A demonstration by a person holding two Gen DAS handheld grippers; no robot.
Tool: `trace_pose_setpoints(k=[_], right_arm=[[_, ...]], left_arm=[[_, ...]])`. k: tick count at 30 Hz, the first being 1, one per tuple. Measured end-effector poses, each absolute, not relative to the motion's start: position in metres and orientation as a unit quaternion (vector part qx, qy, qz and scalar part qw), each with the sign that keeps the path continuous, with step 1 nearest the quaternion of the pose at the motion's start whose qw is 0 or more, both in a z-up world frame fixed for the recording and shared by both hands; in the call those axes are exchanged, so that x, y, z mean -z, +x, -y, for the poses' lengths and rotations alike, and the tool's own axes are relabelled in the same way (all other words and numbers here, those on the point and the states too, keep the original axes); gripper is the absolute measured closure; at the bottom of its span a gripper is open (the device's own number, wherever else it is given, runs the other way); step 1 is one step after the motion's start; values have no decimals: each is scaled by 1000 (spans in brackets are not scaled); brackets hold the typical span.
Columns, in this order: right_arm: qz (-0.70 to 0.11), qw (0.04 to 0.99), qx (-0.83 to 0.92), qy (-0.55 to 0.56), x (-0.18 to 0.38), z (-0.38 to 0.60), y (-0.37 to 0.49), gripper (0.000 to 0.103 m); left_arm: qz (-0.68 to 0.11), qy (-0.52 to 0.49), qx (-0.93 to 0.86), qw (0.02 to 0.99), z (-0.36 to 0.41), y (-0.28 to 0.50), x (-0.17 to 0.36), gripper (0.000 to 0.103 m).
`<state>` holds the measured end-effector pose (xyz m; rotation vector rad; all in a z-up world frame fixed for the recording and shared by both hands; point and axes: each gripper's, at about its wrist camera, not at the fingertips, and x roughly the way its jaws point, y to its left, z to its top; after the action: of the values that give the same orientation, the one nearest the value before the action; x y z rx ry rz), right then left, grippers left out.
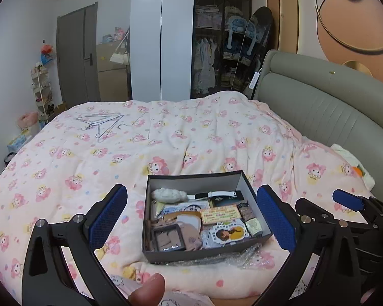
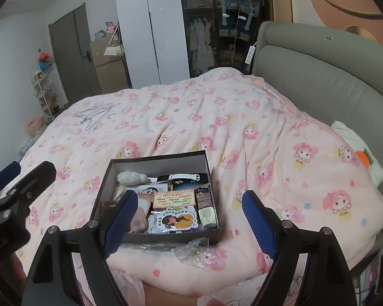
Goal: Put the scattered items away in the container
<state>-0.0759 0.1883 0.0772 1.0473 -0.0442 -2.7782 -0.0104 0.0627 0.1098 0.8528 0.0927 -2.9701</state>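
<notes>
A fingertip (image 1: 150, 289) of the person shows at the bottom edge of the left wrist view, just in front of the camera. Beyond it the left tool (image 1: 191, 216) stands with its blue pads wide apart and nothing between them. The right tool (image 2: 189, 219) is also spread wide and empty.

The dark cardboard box with a pale inside (image 1: 191, 176) rests on the pink cartoon-print quilt (image 1: 166, 137) of the bed, close to its near edge, and it is already full of small things: a white fluffy piece (image 1: 167, 195), a white-strap watch (image 1: 214, 195), cards and stickers. A crumpled clear plastic wrap (image 2: 189, 248) lies just beside the near wall of the box, outside it.

I judge that the wrap is the last loose item nearby (the thin wire hangers (image 1: 102, 125) far across the bed are probably not part of it). To finish well, pinch the wrap at a thick fold, lift it clear over the wall, and release low so that it does not spring out.
</notes>
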Motion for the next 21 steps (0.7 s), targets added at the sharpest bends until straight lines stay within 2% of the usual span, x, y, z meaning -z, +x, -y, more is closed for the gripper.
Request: trace_pose_setpoints(k=[21], right_arm=[[17, 72, 928, 365, -56, -198, -56, 20]], left_arm=[[-20, 292, 955, 44, -78, 16, -89, 1]])
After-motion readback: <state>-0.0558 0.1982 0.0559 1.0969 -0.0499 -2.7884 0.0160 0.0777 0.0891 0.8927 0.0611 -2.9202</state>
